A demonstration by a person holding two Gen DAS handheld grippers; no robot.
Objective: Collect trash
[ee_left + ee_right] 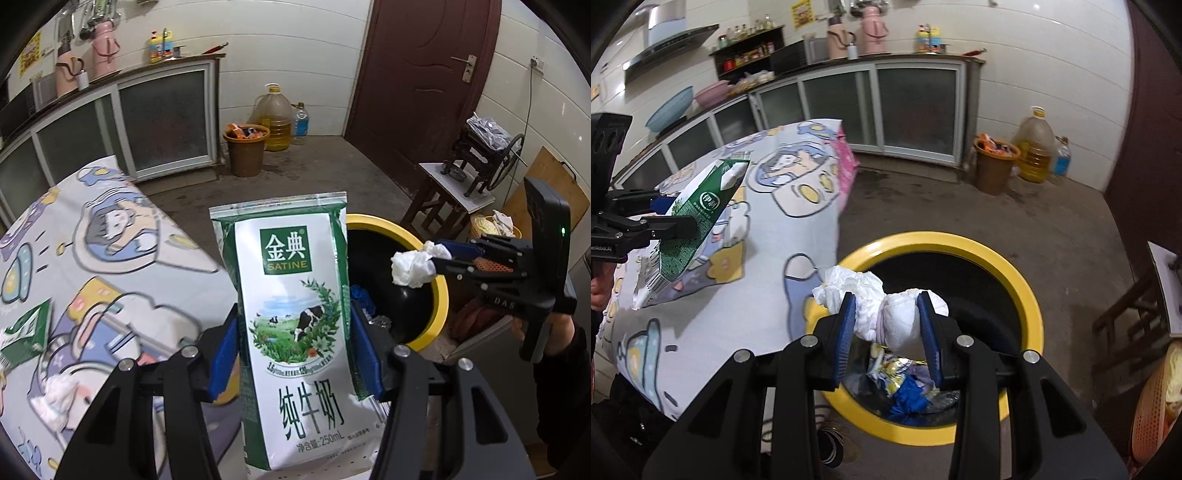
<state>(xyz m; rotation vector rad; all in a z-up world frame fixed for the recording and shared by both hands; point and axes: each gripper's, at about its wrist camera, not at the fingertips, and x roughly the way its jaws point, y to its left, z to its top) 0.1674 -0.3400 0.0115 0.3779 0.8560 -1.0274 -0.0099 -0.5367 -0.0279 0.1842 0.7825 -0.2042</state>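
A green and white milk carton stands upright between the blue pads of my left gripper, which is shut on it. The right gripper is shut on a crumpled white tissue wad and holds it over the near part of the yellow-rimmed black bin. In the left wrist view the right gripper and its tissue hang above the bin. From the right wrist view, the left gripper and carton are over the table, left of the bin. The bin holds blue and foil wrappers.
The table has a cartoon-print cloth with another green carton and a tissue on it. On the floor stand a brown bucket, an oil jug and a stool with a hand-crank machine. Cabinets line the wall.
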